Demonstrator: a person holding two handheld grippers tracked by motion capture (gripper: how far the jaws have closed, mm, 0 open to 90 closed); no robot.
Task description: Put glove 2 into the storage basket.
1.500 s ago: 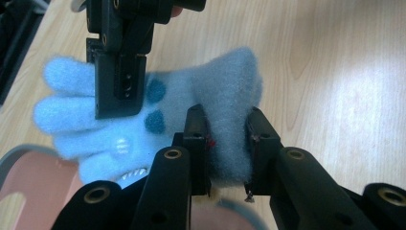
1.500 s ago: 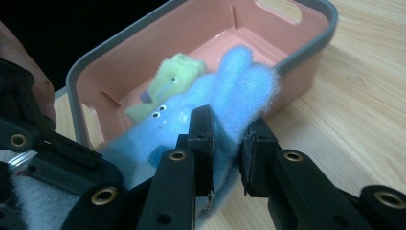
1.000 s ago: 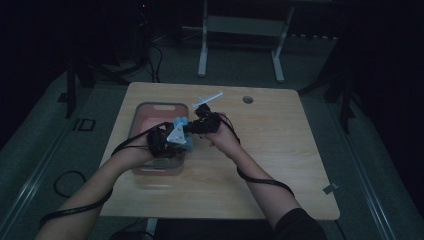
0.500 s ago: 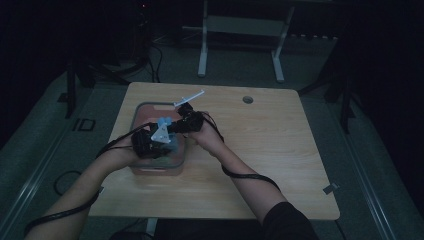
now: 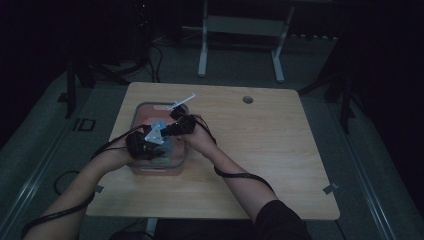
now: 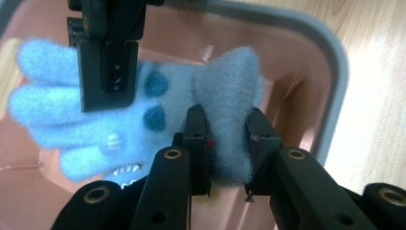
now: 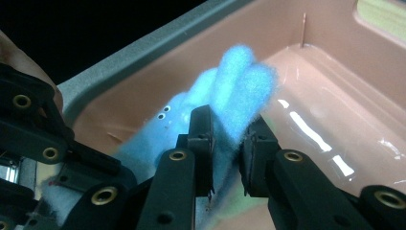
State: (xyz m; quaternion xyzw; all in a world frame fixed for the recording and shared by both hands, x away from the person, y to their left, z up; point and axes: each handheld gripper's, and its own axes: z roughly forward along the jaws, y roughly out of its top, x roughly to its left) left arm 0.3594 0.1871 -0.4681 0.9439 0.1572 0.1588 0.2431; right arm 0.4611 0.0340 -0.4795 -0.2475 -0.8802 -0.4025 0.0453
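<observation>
A fuzzy light-blue glove (image 6: 119, 115) with dark blue spots hangs stretched between both grippers, low inside a pink bin (image 6: 330, 62) with a grey rim. My left gripper (image 6: 225, 120) is shut on a bunched fold at one end of the glove. In the same view the right gripper (image 6: 107, 72) clamps the glove near its fingers. In the right gripper view my right gripper (image 7: 230, 124) pinches the blue glove (image 7: 239, 72) over the bin's (image 7: 143, 52) glossy floor. From above, the glove (image 5: 157, 132) sits between the left gripper (image 5: 147, 142) and the right gripper (image 5: 172, 129), over the bin (image 5: 150, 106).
The bin stands at the left of a wooden table (image 5: 260, 165), which has a round cable hole (image 5: 247, 99) near its far edge. A metal stand (image 5: 240, 30) and cables lie on the dark floor beyond. A cable (image 5: 240, 175) trails across the table from the right forearm.
Both hands have carried the glove leftward and down, from above the bin's right side to low over its middle. Both grips look unchanged.
</observation>
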